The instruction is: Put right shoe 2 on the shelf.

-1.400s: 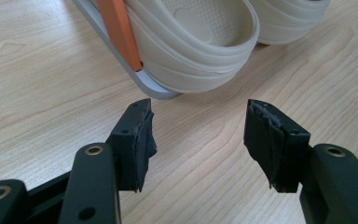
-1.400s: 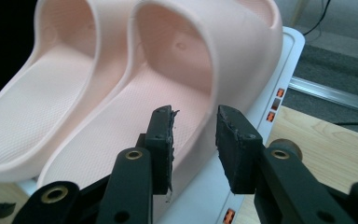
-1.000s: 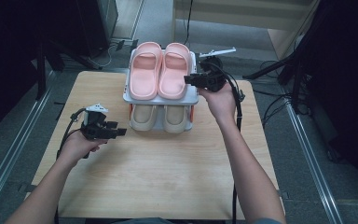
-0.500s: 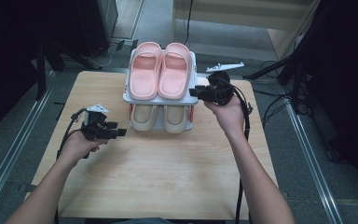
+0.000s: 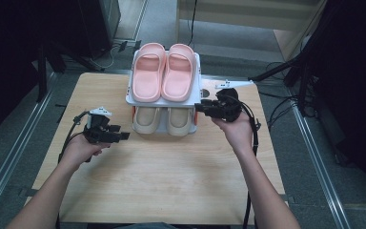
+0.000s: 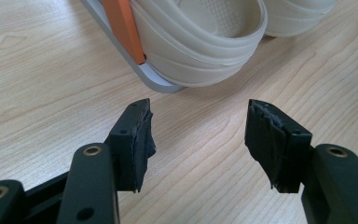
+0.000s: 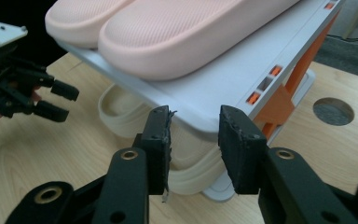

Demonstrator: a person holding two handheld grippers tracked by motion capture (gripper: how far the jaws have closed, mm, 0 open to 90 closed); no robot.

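Surface: pale wood surface [image 5: 171, 176], dark floor and cables around it.
Left tongs [image 5: 124, 137]: spread, nothing between them – low over the wood, just left of the rack's lower tier.
Rack [image 5: 198, 76]: white with orange posts, at the far middle of the surface.
Pink slippers [image 5: 164, 71]: side by side on the top shelf.
Cream slippers [image 5: 164, 120]: on the lower tier, under the shelf.
Right tongs [image 5: 199, 107]: part-spread, just been opening – pinching nothing, at the rack's right edge, level with the top shelf.
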